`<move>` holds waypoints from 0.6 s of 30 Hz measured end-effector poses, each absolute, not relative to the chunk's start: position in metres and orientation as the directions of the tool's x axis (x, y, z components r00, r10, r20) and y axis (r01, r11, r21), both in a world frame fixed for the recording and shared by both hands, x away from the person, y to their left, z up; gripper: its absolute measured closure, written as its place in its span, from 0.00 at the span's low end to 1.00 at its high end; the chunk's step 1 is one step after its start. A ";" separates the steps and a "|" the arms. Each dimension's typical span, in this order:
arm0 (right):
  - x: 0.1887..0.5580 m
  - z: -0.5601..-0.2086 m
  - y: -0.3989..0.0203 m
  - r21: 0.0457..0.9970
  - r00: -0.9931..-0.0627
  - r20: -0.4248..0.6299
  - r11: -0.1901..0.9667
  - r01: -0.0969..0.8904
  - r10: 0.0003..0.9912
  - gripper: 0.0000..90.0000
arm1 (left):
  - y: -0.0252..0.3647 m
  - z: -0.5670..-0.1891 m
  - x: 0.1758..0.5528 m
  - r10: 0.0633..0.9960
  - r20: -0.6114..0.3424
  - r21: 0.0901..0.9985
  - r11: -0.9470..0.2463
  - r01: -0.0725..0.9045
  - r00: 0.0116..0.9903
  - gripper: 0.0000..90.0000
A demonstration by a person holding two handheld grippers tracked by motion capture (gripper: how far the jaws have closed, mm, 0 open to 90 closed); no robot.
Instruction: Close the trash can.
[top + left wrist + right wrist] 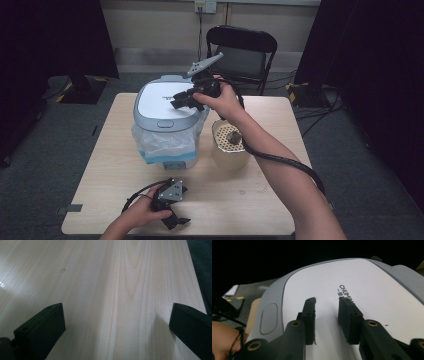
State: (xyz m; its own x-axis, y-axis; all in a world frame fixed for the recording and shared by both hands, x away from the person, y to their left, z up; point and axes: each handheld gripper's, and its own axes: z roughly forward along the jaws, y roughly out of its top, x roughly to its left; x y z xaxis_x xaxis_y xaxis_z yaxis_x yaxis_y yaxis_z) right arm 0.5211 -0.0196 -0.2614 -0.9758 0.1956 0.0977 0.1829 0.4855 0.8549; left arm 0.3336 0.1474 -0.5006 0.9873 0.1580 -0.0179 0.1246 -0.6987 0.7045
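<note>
In the high view, the white-topped bin lid (pixel 162 102) sits closed on a bin lined with a plastic bag (pixel 162 142), left of centre on the table (pixel 250 200). The right gripper (pixel 181 101) reaches in from the right and hovers over the lid's right half, jaws drawn nearly together and holding nothing; it is the nearer hand by far. The lid's release button (pixel 165 124) lies at the lid's lower edge, below and left of those fingertips. Right of the bin, a beige perforated basket (pixel 229 145) holds a dark lump (pixel 233 136). The left gripper (pixel 176 217) rests on the table at bottom left. In the left gripper view, its jaws stand wide apart over bare wood (pixel 112 290), empty. In the right gripper view, the narrowed fingers (pixel 310 315) point across the lid (pixel 374 290), the button (pixel 268 318) at lower left.
</note>
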 end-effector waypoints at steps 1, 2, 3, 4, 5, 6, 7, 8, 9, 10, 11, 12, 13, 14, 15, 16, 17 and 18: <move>0.521 -0.262 -0.020 0.858 -0.976 0.106 0.479 0.187 0.190 0.70 | 0.147 -0.500 0.334 0.158 -0.020 0.702 -0.701 0.127 0.987 0.00; 0.521 -0.262 -0.020 0.858 -0.976 0.105 0.479 0.186 0.190 0.63 | 0.147 -0.500 0.334 0.159 -0.022 0.702 -0.700 0.128 0.987 0.00; 0.520 -0.261 -0.019 0.856 -0.977 0.095 0.486 0.179 0.192 0.56 | 0.147 -0.500 0.334 0.159 -0.021 0.702 -0.700 0.128 0.987 0.00; 0.519 -0.260 -0.018 0.851 -0.979 0.081 0.498 0.164 0.185 0.52 | 0.147 -0.501 0.333 0.159 -0.022 0.705 -0.698 0.128 0.987 0.00; 0.518 -0.259 -0.017 0.847 -0.980 0.064 0.509 0.153 0.188 0.46 | 0.147 -0.500 0.333 0.160 -0.022 0.704 -0.698 0.129 0.987 0.00; 0.518 -0.258 -0.016 0.844 -0.980 0.061 0.515 0.151 0.188 0.42 | 0.147 -0.500 0.333 0.160 -0.021 0.701 -0.701 0.128 0.987 0.00; 0.517 -0.258 -0.015 0.842 -0.980 0.062 0.518 0.153 0.189 0.41 | 0.147 -0.500 0.333 0.160 -0.022 0.703 -0.699 0.129 0.987 0.00; 0.517 -0.258 -0.015 0.841 -0.980 0.060 0.520 0.152 0.189 0.39 | 0.147 -0.500 0.333 0.161 -0.022 0.704 -0.698 0.129 0.987 0.00; 0.516 -0.258 -0.014 0.840 -0.980 0.063 0.521 0.154 0.188 0.36 | 0.147 -0.500 0.333 0.160 -0.021 0.701 -0.702 0.129 0.987 0.00; 0.516 -0.258 -0.014 0.838 -0.980 0.060 0.523 0.153 0.189 0.34 | 0.147 -0.501 0.333 0.161 -0.022 0.705 -0.697 0.129 0.987 0.00; 0.515 -0.257 -0.014 0.836 -0.980 0.053 0.528 0.148 0.191 0.33 | 0.147 -0.500 0.333 0.160 -0.021 0.704 -0.699 0.129 0.987 0.00; 0.515 -0.257 -0.014 0.835 -0.979 0.048 0.530 0.147 0.196 0.32 | 0.148 -0.500 0.333 0.160 -0.021 0.699 -0.703 0.129 0.987 0.00; 0.515 -0.256 -0.014 0.836 -0.978 0.047 0.528 0.149 0.202 0.30 | 0.147 -0.500 0.333 0.161 -0.022 0.702 -0.701 0.129 0.987 0.00; 0.516 -0.256 -0.015 0.836 -0.976 0.045 0.527 0.154 0.213 0.28 | 0.147 -0.501 0.333 0.161 -0.022 0.704 -0.698 0.130 0.987 0.00; 0.516 -0.255 -0.016 0.835 -0.975 0.045 0.528 0.156 0.217 0.27 | 0.148 -0.500 0.333 0.166 -0.017 0.702 -0.701 0.130 0.986 0.00; 0.516 -0.254 -0.016 0.836 -0.975 0.043 0.527 0.155 0.219 0.26 | 0.148 -0.500 0.333 0.166 -0.019 0.704 -0.698 0.131 0.986 0.00; 0.516 -0.253 -0.017 0.837 -0.975 0.042 0.524 0.155 0.220 0.25 | 0.148 -0.501 0.333 0.164 -0.023 0.705 -0.697 0.132 0.986 0.00; 0.516 -0.252 -0.018 0.838 -0.974 0.042 0.523 0.155 0.222 0.24 | 0.148 -0.501 0.333 0.165 -0.024 0.710 -0.692 0.133 0.986 0.00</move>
State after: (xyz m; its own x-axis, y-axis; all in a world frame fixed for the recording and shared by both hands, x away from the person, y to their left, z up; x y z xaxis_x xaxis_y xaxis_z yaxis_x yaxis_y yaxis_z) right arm 0.5158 -0.0180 -0.2521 -0.9742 0.2218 0.0418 0.1551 0.5233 0.8380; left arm 0.3327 0.1477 -0.5012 0.9861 0.1646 -0.0241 0.1328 -0.6915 0.7100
